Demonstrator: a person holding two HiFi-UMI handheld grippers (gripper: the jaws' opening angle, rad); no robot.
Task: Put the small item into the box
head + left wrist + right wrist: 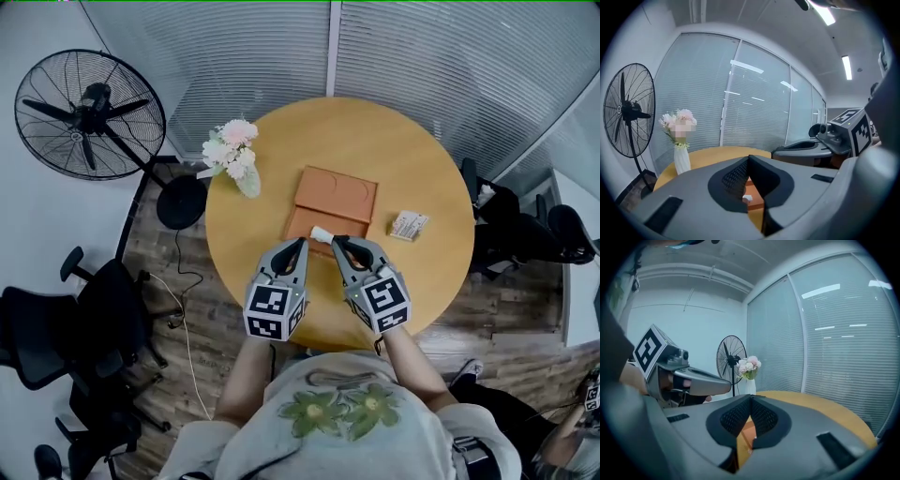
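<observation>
A flat orange box [337, 197] lies in the middle of the round wooden table [412, 141]. At the box's near edge rests a small white item [322, 233]. Both grippers point at it from my side. The left gripper [300, 244] has its tip just left of the item, the right gripper [337, 243] just right of it, touching or nearly so. In the left gripper view the jaws of the left gripper [749, 158] meet, and the white item [747, 198] shows below them on the box [755, 199]. The right gripper [751, 398] is shut too, with nothing seen between its pads.
A white vase of pink flowers [239, 161] stands at the table's left edge. A small printed packet [409, 225] lies right of the box. A standing fan [89, 112] is off the table at far left. Black office chairs [56, 328] stand on both sides.
</observation>
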